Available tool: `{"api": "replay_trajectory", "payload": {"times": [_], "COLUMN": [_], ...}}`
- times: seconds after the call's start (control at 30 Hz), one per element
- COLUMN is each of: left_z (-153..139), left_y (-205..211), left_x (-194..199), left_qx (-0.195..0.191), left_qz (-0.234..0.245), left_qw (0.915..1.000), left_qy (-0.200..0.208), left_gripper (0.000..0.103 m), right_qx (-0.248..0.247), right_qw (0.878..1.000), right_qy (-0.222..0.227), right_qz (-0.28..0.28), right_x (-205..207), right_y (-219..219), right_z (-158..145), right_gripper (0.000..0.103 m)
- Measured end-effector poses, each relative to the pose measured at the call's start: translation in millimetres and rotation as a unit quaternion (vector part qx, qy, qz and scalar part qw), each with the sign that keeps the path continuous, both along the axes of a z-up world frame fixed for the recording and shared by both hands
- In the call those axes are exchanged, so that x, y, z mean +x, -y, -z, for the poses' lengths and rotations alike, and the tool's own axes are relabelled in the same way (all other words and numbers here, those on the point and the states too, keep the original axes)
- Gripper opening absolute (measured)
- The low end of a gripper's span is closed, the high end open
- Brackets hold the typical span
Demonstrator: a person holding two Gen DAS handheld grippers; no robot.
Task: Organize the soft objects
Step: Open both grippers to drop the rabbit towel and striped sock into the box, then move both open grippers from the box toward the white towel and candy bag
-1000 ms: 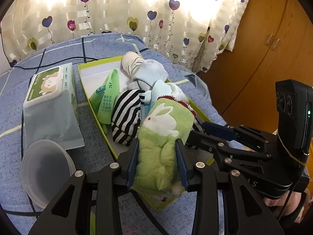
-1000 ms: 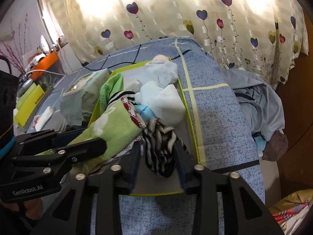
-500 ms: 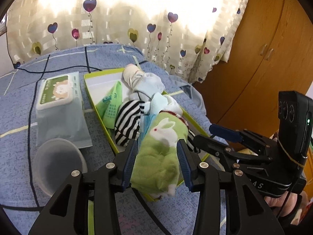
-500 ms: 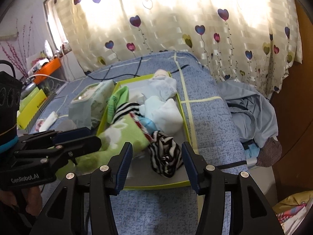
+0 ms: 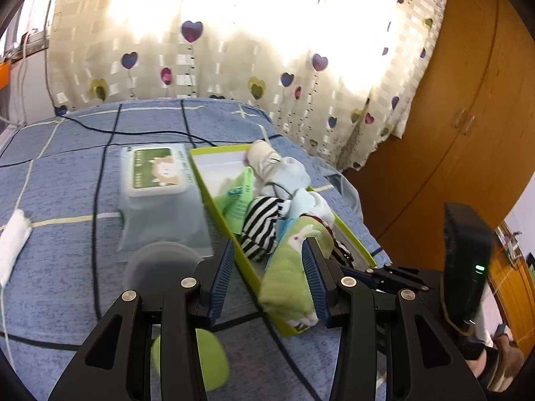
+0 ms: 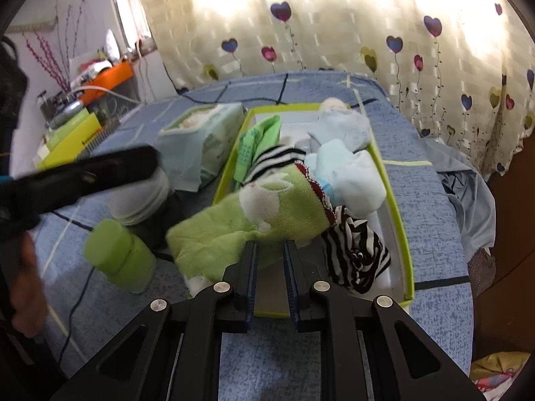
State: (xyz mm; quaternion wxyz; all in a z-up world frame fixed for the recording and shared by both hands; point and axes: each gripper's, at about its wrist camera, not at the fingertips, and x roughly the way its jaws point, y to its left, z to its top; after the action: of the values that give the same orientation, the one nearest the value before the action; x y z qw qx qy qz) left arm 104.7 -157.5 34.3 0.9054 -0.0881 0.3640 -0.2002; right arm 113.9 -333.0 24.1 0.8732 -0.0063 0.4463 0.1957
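Socks fill the shallow green-rimmed box (image 6: 399,234) on the blue checked bedspread (image 5: 67,180). Nearest, the green rabbit sock (image 6: 267,214) droops over the box's near-left edge, its toe hanging outside. The right gripper (image 6: 270,250) sits just at that sock's lower edge; its jaws have just been closing and now stand narrow, with a slim gap and nothing clearly pinched between them. The left gripper (image 5: 267,254) hovers above the box's near corner with its jaws wide; its right finger overlaps the green sock in the left wrist view, but I cannot tell whether it touches. A hand (image 6: 23,287) shows at the edge, blurred.

Just right of the green sock a black-and-white striped sock (image 6: 357,254) lies bunched in the box's near-right part. Outside the box on the left stands a small green bottle (image 6: 117,257), with a translucent round tub (image 5: 160,264) beyond it.

Further in, a second striped sock (image 5: 260,224), pale blue socks (image 6: 347,173) and a green plastic packet (image 6: 257,143) crowd the middle. At the far end lies a cream-and-blue rolled pair (image 5: 267,163). A pack of wet wipes (image 5: 157,173) rests beside the box's left wall. Behind everything hangs a heart-patterned curtain (image 6: 334,26), and a wooden wardrobe (image 5: 461,107) stands to the right.
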Motion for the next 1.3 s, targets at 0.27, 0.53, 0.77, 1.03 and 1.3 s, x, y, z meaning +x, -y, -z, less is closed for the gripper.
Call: {"api": "replay_trajectory", "payload": {"times": [0.27,0.53,0.77,1.03,1.3], "left_z": [1.4,-1.4,-3.5,-3.5,-4.0], "left_y": [-19.2,-33.2,-42.1,-50.8,-68.2], "left_x": [-1.9,-3.7,-7.2,-9.3,-12.7], "left_qx": [-0.008,-0.017,-0.02,-0.025,-0.023], "left_qz": [-0.014,-0.023,-0.027,-0.031,-0.055], "left_qw": [0.9999,0.9996,0.9994,0.9992,0.9982], "left_qy": [0.0,0.005,0.009,0.009,0.01], "left_gripper": [0.043,0.043,0.043,0.044,0.043], "right_qx": [0.006,0.039,-0.006,-0.006,0.007], "right_qw": [1.0,0.999,1.0,1.0,1.0], "right_qy": [0.002,0.025,-0.004,-0.017,-0.007], "right_qz": [0.022,0.01,-0.011,0.011,0.004], "right_x": [16.2,-0.3,3.9,21.8,60.2], "right_y": [4.1,-6.7,-20.6,-13.9,-28.2], "right_z": [0.9,-23.2,-5.5,7.5,8.4], "right_gripper": [0.017,0.017,0.024,0.028,0.028]}}
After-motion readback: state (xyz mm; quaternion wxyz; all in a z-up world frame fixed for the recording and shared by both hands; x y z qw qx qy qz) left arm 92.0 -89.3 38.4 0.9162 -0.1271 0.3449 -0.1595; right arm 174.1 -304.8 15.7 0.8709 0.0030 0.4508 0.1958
